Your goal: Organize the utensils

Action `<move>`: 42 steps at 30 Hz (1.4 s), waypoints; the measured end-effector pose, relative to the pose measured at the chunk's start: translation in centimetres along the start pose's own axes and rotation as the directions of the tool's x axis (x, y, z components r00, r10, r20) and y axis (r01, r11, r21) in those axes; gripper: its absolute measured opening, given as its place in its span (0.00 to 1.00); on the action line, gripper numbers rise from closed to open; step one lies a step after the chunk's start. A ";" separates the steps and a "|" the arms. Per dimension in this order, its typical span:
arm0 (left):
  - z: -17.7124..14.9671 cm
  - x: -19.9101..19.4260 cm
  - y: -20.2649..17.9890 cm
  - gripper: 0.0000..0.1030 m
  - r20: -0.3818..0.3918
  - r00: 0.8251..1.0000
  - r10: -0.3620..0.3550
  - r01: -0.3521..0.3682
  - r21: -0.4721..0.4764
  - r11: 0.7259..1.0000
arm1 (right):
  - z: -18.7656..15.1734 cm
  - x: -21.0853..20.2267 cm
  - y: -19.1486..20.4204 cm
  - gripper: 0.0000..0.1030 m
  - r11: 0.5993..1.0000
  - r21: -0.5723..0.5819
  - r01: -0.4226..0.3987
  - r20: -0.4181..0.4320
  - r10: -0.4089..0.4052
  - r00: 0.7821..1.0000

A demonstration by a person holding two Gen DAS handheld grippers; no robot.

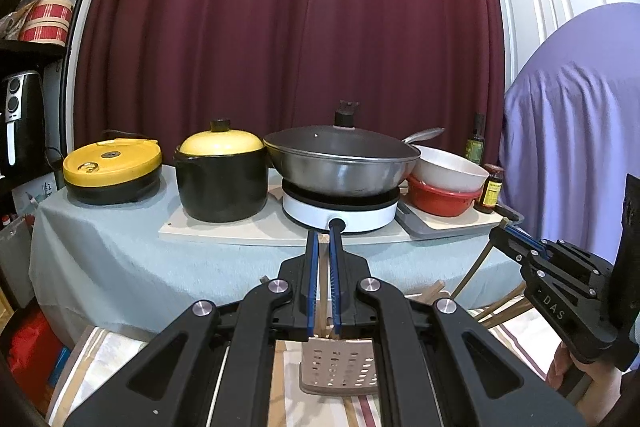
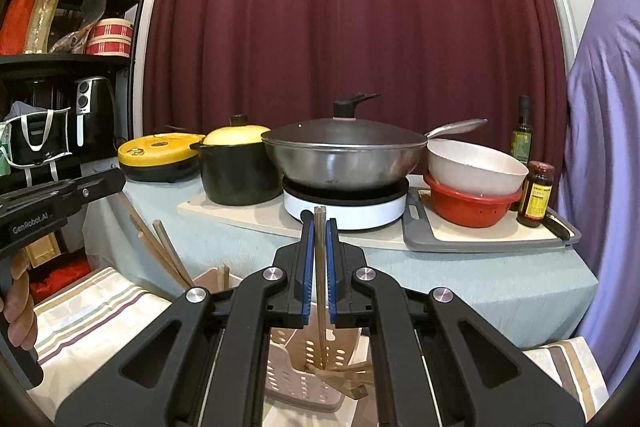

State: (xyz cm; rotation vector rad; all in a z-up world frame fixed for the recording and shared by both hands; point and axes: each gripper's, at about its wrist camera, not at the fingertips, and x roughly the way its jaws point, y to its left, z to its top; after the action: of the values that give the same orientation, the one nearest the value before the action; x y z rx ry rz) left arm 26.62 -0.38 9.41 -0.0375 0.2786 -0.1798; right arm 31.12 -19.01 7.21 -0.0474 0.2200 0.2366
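Note:
In the left wrist view my left gripper (image 1: pixel 324 233) is shut on a wooden chopstick (image 1: pixel 323 269) that stands upright between the blue pads. Its lower end points into a beige perforated utensil holder (image 1: pixel 340 367) just below. My right gripper (image 2: pixel 319 221) is likewise shut on a wooden chopstick (image 2: pixel 320 267), whose lower tip is inside the same holder (image 2: pixel 288 383). More chopsticks (image 2: pixel 160 251) lean out of the holder's left side. Each gripper shows in the other's view: the right gripper (image 1: pixel 500 229) at the right edge, the left gripper (image 2: pixel 116 183) at the left, each held by a hand.
The holder sits on a striped cloth (image 2: pixel 92 307). Beyond it a cloth-covered table (image 1: pixel 120 259) carries a lidded wok (image 1: pixel 340 159) on an induction cooker, a black pot with a yellow lid (image 1: pixel 222 179), stacked bowls (image 1: pixel 448 183) and bottles. A shelf with an air fryer (image 2: pixel 94 107) stands at the left.

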 end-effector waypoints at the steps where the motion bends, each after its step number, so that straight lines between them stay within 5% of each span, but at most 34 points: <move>1: -0.1 0.1 -0.1 0.06 -0.004 1.000 -0.001 0.001 0.002 1.000 | -0.1 0.1 0.0 0.06 1.000 0.000 0.000 -0.003 0.000 1.000; 13: -0.6 1.4 -0.4 0.08 -0.031 1.000 -0.003 0.003 0.016 1.000 | -0.6 0.7 0.1 0.12 1.000 -0.001 0.014 -0.021 -0.014 1.000; 15: -0.6 1.5 -0.3 0.22 -0.031 1.000 0.000 0.001 0.008 1.000 | -0.5 0.6 0.1 0.33 1.000 0.001 0.019 -0.013 -0.019 1.000; 19: -0.5 1.6 -0.2 0.32 -0.027 1.000 0.004 -0.004 0.000 1.000 | -0.3 0.2 0.2 0.40 1.000 -0.004 0.031 0.008 -0.031 0.999; 24: -0.6 1.6 -0.3 0.50 -0.021 1.000 0.010 -0.009 0.009 1.000 | 0.0 -0.4 0.1 0.62 0.999 -0.002 0.049 0.033 -0.049 0.998; 32: -0.5 1.2 -0.3 0.71 0.006 1.000 0.028 -0.028 0.026 0.999 | 0.2 -1.0 0.0 0.77 0.997 0.001 0.072 0.045 -0.072 0.996; 42: -1.3 -0.7 -0.5 0.81 0.013 0.994 0.104 -0.105 0.063 0.992 | -0.3 -3.3 0.3 0.94 0.993 0.009 0.115 0.056 -0.116 0.992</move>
State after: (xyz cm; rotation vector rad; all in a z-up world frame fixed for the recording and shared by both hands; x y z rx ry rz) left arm 25.51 -0.77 8.42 0.0397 0.2648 -0.0842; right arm 27.88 -19.51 7.61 -0.0480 0.1606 0.1217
